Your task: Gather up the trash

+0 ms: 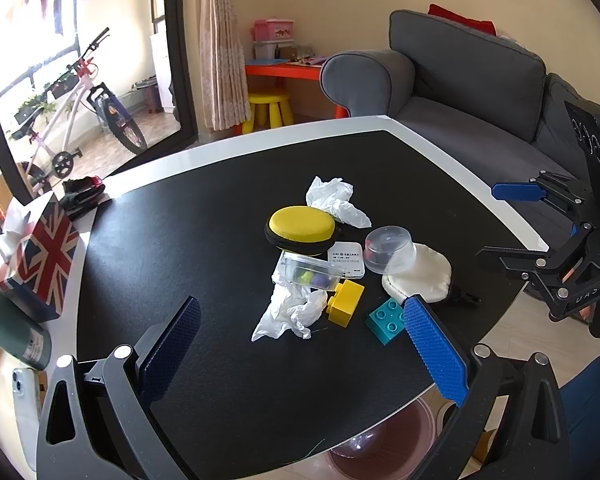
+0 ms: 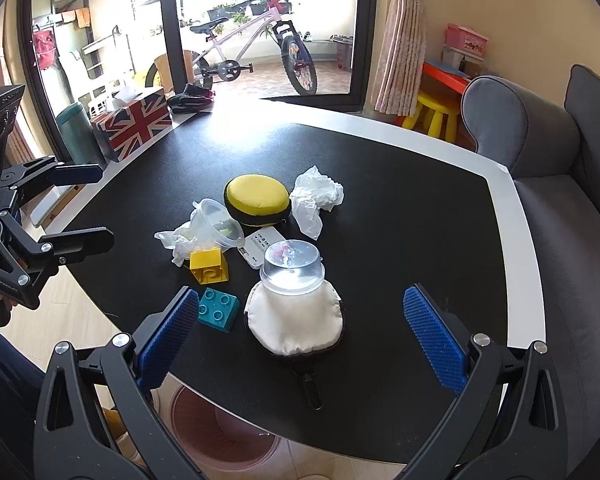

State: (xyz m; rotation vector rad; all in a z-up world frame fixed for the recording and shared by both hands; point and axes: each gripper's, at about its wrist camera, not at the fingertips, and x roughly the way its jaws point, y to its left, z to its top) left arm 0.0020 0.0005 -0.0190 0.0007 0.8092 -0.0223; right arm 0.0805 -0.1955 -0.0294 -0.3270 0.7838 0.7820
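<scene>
- both jaws are spread wide and empty: left gripper point(image 1: 300, 344), right gripper point(image 2: 304, 336).
- crumpled tissue point(image 1: 290, 314) lies mid-table, touching the yellow brick point(image 1: 345, 303); another tissue point(image 1: 334, 200) lies behind the yellow case point(image 1: 300, 226).
- the near tissue is best pinched at its free edge, clear of the brick, then dropped in the pink bin point(image 1: 380, 444) seen below the table edge.

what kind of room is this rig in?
Most likely a home living room: a grey sofa beside the black-topped table, a child's yellow stool by a small red desk, and a bicycle parked beyond the glass door.
</scene>
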